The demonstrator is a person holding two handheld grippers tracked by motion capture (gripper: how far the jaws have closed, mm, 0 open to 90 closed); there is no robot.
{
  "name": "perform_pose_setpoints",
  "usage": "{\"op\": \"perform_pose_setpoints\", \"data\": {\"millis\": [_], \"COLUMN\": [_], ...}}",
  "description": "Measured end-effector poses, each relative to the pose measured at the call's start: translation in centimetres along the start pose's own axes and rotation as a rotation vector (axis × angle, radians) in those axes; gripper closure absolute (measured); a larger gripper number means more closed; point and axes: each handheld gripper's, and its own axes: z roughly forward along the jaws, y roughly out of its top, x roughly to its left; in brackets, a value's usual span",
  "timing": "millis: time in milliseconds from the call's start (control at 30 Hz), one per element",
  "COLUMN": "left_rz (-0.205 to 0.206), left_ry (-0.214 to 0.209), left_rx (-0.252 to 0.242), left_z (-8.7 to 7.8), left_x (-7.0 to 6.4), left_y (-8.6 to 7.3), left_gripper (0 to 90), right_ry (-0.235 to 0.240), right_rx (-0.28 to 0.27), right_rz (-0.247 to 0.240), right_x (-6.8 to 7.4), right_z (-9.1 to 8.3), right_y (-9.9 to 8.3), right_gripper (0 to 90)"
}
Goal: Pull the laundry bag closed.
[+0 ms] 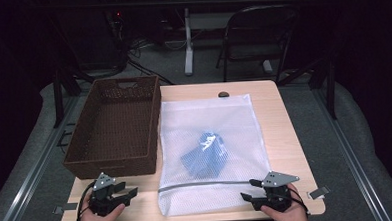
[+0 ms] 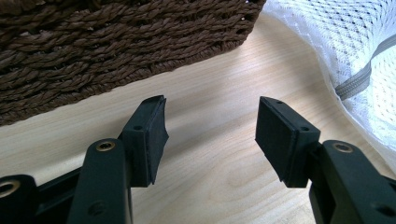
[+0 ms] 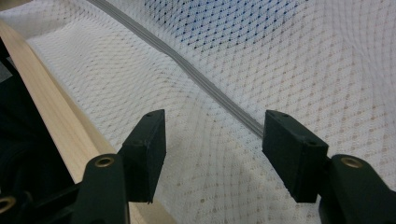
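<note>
Mesh bag (image 1: pixel 210 150) is lying flat on the desk (image 1: pixel 280 132), blue cloth (image 1: pixel 206 157) inside. Both grippers, left (image 1: pixel 130 194) and right (image 1: pixel 246 196), are sitting spread and empty. Bag is looking light and floppy, so I'm suggesting pinching at the zipper (image 3: pixel 210 88) hem

1. In the high view, light falls from above on the table (image 1: pixel 279 117); the room around it sinks into near-black.
2. That view is soft and grainy, and fine detail is lost.
3. In the left gripper view, the left gripper (image 2: pixel 211 122) casts soft shadows on the wood just beneath its jaws.
4. In the right gripper view, the mesh bag (image 3: pixel 289 60) ahead of the right gripper (image 3: pixel 212 140) is bright and fairly sharp, while the jaws are dark.
</note>
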Motion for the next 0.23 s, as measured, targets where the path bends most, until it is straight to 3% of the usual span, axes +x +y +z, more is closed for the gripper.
{"op": "perform_pose_setpoints", "data": {"millis": [233], "left_rz": [-0.014], "left_ry": [0.012], "left_rx": [0.001], "left_z": [-0.16], "left_x": [0.43], "left_y": [-0.02], "left_gripper": [43.2], "right_ry": [-0.013], "right_rx": [-0.004], "right_rz": [0.008], "right_x": [-0.09], "right_z": [-0.08], "right_y": [-0.07], "right_gripper": [39.6]}}
